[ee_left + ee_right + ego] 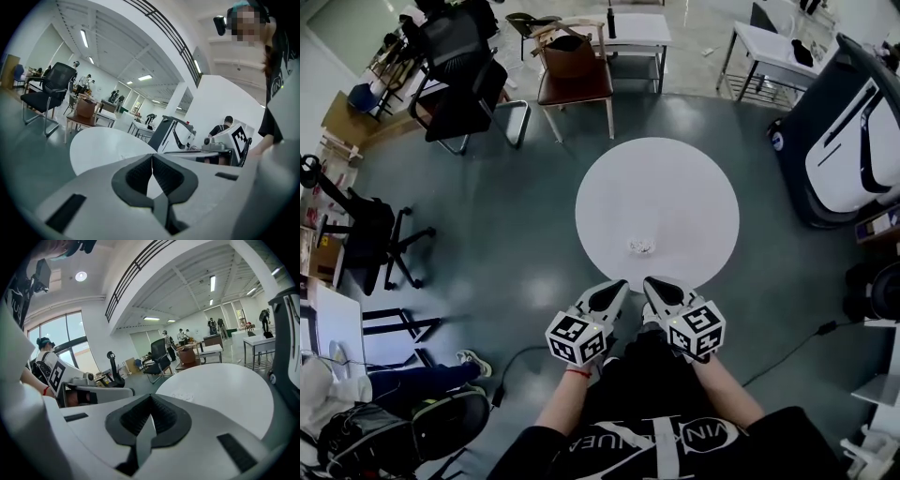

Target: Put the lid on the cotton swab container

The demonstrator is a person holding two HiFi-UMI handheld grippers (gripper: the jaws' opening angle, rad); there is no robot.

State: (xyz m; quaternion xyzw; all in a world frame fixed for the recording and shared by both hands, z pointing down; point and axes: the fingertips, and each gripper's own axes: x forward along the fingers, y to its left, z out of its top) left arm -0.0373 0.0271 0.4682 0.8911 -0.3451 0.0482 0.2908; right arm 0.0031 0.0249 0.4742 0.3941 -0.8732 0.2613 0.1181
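Note:
A small clear cotton swab container [640, 247] sits on the round white table [675, 187], close to its near edge. I cannot pick out a separate lid. In the head view my left gripper [622, 284] and my right gripper [649, 282] hang side by side just short of the table's near rim, both pointing at the container. Each is shut with nothing between its pads. The left gripper view has its shut jaws [152, 157] in front of the table [101, 143]. In the right gripper view the shut jaws [150, 398] point at the table, where the container [186, 395] is a faint speck.
A wooden chair [575, 70] and a black office chair [459, 80] stand beyond the table. A large white and black machine [848, 141] is at the right. Another black chair [370, 239] and bags are at the left. A cable [516, 361] lies on the floor.

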